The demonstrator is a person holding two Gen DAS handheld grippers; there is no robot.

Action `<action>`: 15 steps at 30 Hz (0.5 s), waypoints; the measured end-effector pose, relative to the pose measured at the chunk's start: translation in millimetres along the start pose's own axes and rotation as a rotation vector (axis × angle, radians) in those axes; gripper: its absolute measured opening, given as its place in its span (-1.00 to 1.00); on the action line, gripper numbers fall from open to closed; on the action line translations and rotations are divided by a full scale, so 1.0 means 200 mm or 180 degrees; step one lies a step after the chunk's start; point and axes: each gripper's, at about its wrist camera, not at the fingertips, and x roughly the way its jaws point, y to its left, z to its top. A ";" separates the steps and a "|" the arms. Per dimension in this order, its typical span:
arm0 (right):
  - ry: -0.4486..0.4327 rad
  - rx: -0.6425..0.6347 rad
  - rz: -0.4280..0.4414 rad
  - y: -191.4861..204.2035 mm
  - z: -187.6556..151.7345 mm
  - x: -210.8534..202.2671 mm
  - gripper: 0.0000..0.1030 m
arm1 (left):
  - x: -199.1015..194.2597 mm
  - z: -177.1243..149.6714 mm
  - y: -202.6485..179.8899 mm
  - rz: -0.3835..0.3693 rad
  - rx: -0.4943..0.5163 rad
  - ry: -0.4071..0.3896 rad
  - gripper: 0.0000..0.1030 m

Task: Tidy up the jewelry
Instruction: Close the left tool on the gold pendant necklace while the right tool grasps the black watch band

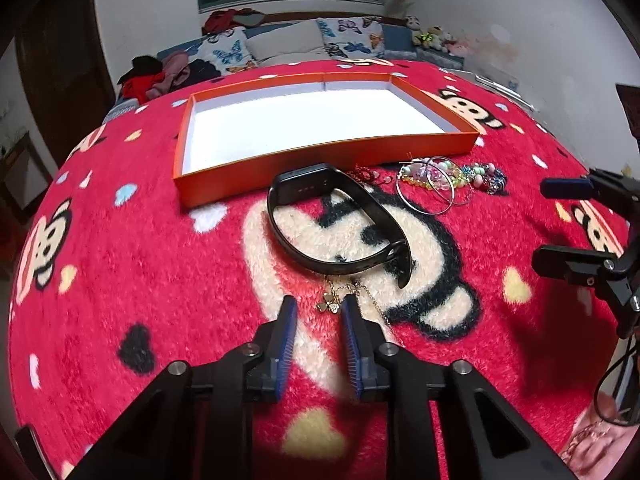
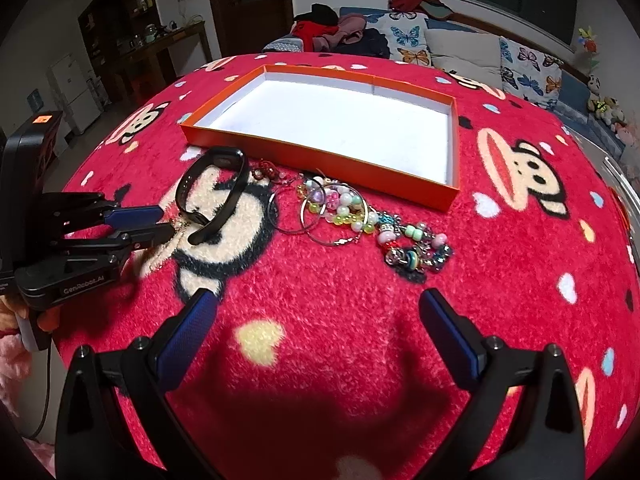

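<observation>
Now | left tongs (image 1: 318,306): narrowed around one gold necklace (image 1: 330,304) | right tongs (image 2: 318,300): apart, empty | one orange tray (image 1: 320,152)

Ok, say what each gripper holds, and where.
Nothing gripped yet. The left gripper straddles the gold necklace at its clover pendant, pads not pressing; the right gripper is open, empty.

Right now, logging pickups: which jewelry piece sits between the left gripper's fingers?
The gold clover-pendant necklace, at the left gripper tips; the black wristband lies beyond.

Fuzzy cloth, card and metal
The red blanket (image 1: 160,264) is shaggy fleece; the orange box (image 1: 320,158) smooth matt card; the wristband (image 1: 344,220) matt rubbery plastic; hoops (image 2: 320,216) shiny metal.
</observation>
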 end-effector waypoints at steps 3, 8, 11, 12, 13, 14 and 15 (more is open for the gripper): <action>0.0006 -0.0019 0.0031 0.01 0.01 0.01 0.96 | 0.01 0.01 -0.01 -0.0020 0.0075 -0.0017 -0.62; 0.0029 -0.0056 0.0074 0.03 0.02 0.03 0.95 | 0.01 0.00 -0.02 -0.0069 0.0161 -0.0054 -0.77; 0.0034 -0.0085 0.0094 0.04 0.03 0.04 0.93 | 0.00 -0.01 -0.01 -0.0101 0.0122 -0.0076 -0.77; 0.0033 -0.0095 0.0100 0.04 0.03 0.04 0.92 | 0.00 -0.01 -0.01 -0.0109 0.0098 -0.0083 -0.77; 0.0029 -0.0107 0.0110 0.04 0.03 0.04 0.92 | 0.00 -0.01 -0.01 -0.0114 0.0075 -0.0085 -0.77; 0.0025 -0.0117 0.0122 0.05 0.04 0.04 0.91 | -0.01 -0.01 0.00 -0.0125 0.0049 -0.0085 -0.77; 0.0020 -0.0125 0.0137 0.05 0.04 0.04 0.90 | -0.01 -0.01 0.00 -0.0141 0.0022 -0.0092 -0.78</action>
